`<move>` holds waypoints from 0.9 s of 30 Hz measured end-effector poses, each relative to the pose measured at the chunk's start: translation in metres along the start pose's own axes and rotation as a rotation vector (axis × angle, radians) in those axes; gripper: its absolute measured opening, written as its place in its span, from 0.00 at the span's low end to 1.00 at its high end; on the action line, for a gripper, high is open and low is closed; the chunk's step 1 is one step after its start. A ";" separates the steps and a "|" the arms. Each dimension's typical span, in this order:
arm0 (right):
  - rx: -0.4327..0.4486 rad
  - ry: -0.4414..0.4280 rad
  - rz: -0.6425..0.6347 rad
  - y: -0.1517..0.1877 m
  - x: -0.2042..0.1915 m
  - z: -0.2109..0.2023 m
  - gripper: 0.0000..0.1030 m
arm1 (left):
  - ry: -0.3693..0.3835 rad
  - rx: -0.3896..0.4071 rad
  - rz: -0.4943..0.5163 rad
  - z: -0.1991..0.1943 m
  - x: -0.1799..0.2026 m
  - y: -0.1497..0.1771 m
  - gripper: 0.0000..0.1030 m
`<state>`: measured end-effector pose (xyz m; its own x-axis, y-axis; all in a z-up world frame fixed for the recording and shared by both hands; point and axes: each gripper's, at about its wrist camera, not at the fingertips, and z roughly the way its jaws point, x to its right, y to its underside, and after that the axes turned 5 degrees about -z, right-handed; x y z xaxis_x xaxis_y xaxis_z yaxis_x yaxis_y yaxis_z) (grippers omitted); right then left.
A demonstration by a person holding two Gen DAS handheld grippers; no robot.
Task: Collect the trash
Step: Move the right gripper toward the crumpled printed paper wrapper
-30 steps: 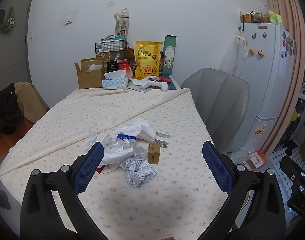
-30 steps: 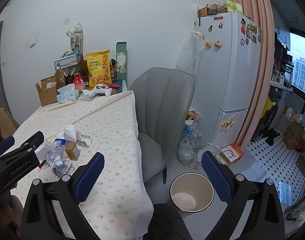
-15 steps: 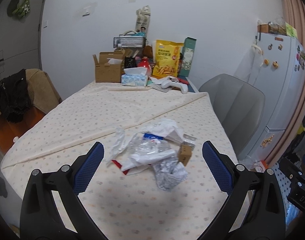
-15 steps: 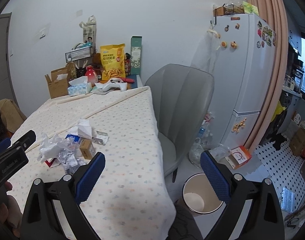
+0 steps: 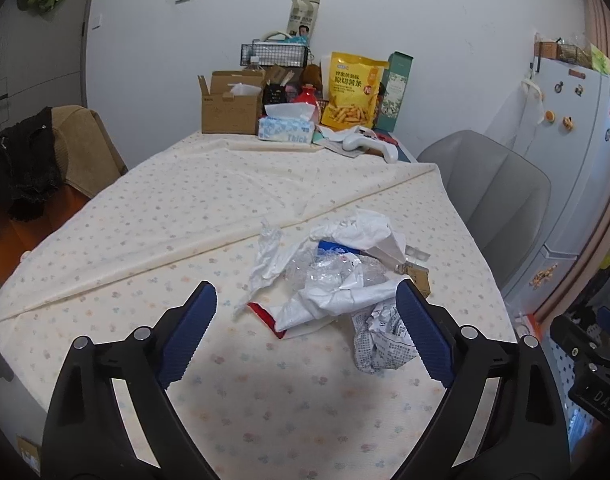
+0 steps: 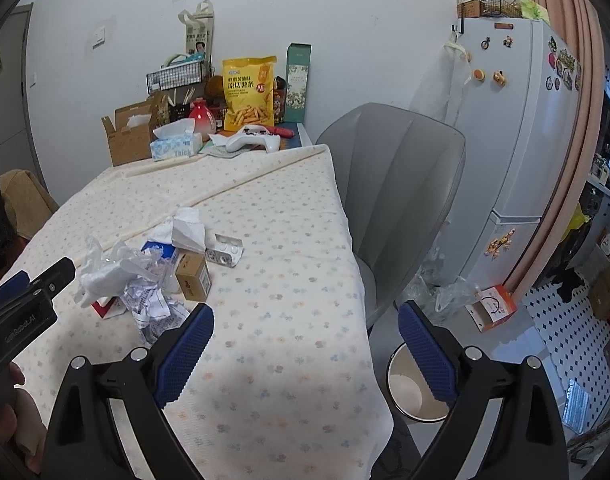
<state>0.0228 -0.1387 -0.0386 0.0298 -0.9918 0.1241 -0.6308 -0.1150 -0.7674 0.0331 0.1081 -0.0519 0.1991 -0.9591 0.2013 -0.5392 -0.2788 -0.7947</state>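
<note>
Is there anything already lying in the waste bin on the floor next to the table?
No, in the right wrist view the round bin shows only its bare pale inside, though the right gripper's finger hides part of it.

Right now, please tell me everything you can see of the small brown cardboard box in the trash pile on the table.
The small brown cardboard box is plain kraft card with a white printed label on one side face and looks closed. It stands on the flowered tablecloth at the pile's edge nearest the grey chair. The crumpled clear plastic lies against it, and the silver pill blister pack lies just behind; whether they touch I cannot tell. In the left wrist view the gripper finger mostly hides it. No gripper touches it.
</note>
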 end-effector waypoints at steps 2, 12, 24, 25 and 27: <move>-0.013 0.002 0.000 0.000 0.001 0.006 0.89 | 0.016 -0.015 0.010 0.008 0.006 0.000 0.88; -0.048 0.035 0.025 -0.001 0.015 0.028 0.91 | 0.041 -0.060 0.042 0.044 0.028 0.001 0.88; -0.060 0.036 0.009 0.000 0.009 0.035 0.92 | 0.065 -0.085 0.006 0.059 0.021 0.001 0.60; -0.060 0.037 0.010 0.000 0.009 0.035 0.92 | 0.067 -0.091 0.000 0.060 0.020 0.000 0.51; -0.057 0.036 0.010 -0.001 0.008 0.034 0.92 | 0.085 -0.102 -0.014 0.059 0.018 -0.001 0.32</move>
<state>0.0499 -0.1481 -0.0586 -0.0038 -0.9902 0.1395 -0.6741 -0.1005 -0.7318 0.0849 0.0943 -0.0812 0.1396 -0.9545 0.2635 -0.6179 -0.2919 -0.7300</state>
